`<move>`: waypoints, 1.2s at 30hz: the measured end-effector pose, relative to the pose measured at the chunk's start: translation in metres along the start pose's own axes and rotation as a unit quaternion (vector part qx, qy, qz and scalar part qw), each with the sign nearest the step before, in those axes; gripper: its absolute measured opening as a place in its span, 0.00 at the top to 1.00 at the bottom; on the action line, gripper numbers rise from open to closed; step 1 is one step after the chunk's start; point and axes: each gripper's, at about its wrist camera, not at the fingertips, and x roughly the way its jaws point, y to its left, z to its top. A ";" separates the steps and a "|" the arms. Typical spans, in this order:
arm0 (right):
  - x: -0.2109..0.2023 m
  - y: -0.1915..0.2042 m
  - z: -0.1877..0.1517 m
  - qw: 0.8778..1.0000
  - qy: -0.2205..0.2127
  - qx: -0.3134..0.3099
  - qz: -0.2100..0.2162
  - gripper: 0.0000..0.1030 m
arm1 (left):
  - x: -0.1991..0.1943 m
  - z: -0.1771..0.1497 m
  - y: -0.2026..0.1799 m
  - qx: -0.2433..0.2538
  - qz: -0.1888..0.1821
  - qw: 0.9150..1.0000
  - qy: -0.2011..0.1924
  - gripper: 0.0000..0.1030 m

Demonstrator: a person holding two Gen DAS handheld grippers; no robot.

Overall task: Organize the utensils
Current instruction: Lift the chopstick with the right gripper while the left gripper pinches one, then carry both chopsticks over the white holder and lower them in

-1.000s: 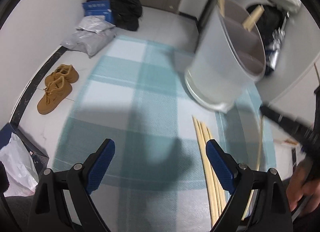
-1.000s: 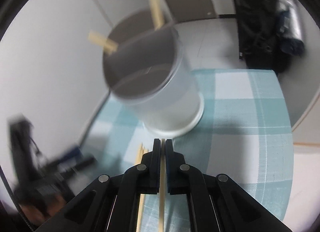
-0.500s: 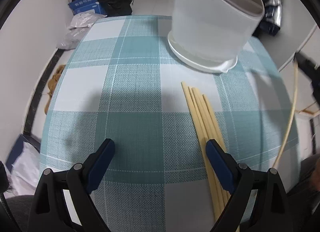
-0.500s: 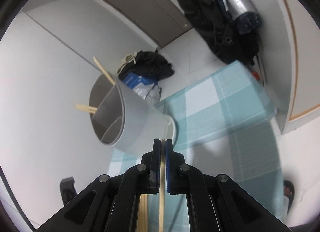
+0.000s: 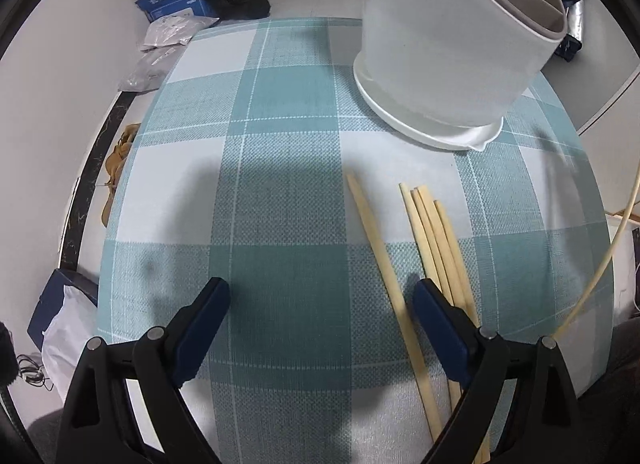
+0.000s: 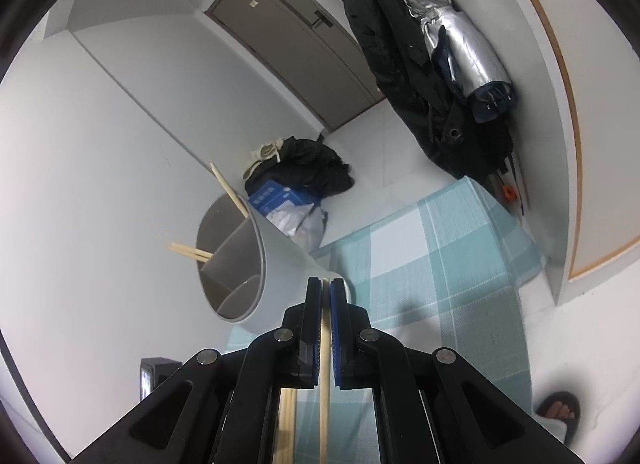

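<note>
So the right gripper (image 6: 325, 296) has its jaws pinched nearly together on a single wooden chopstick (image 6: 325, 368), which runs straight back between the pads along the gripper's own line, tip forward toward the utensil holder (image 6: 256, 264). In the left wrist view that same stick shows up as a long pale curve at the right edge, well off the tabletop (image 5: 280, 192).

The left gripper (image 5: 320, 304) has its jaws wide apart and nothing between the pads, pointing steeply down at the checked teal cloth. Its right pad sits just over the loose chopsticks (image 5: 432, 240) lying flat on the cloth: one stick (image 5: 372, 240) a bit apart on the left, four bunched side by side right of it. All of them run lengthwise away from the gripper, with far ends pointing toward the holder, fanning slightly left.

The holder is a white round tub with dividers inside, standing on the far right part of the tabletop. From the right wrist view a few chopstick ends (image 6: 228, 188) poke out of its compartments, leaning outward
</note>
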 end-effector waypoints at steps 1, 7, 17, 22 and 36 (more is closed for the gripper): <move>0.000 0.000 0.000 1.000 0.000 0.001 0.000 0.96 | 0.001 0.002 0.001 -0.002 -0.001 1.000 0.000 0.13; -0.002 0.000 0.002 1.000 -0.006 0.004 -0.001 0.96 | 0.003 0.019 -0.006 -0.017 0.008 1.000 -0.004 0.30; -0.004 -0.002 0.005 1.000 -0.010 0.009 0.001 0.96 | 0.005 0.035 -0.025 -0.026 0.015 0.999 0.021 0.90; -0.006 -0.001 0.007 1.000 -0.014 0.007 0.002 0.96 | 0.005 0.034 -0.023 -0.040 0.009 0.999 0.017 0.98; -0.021 0.035 -0.009 0.998 -0.036 -0.055 -0.017 0.96 | -0.063 0.026 -0.007 -0.049 -0.059 0.993 -0.089 0.99</move>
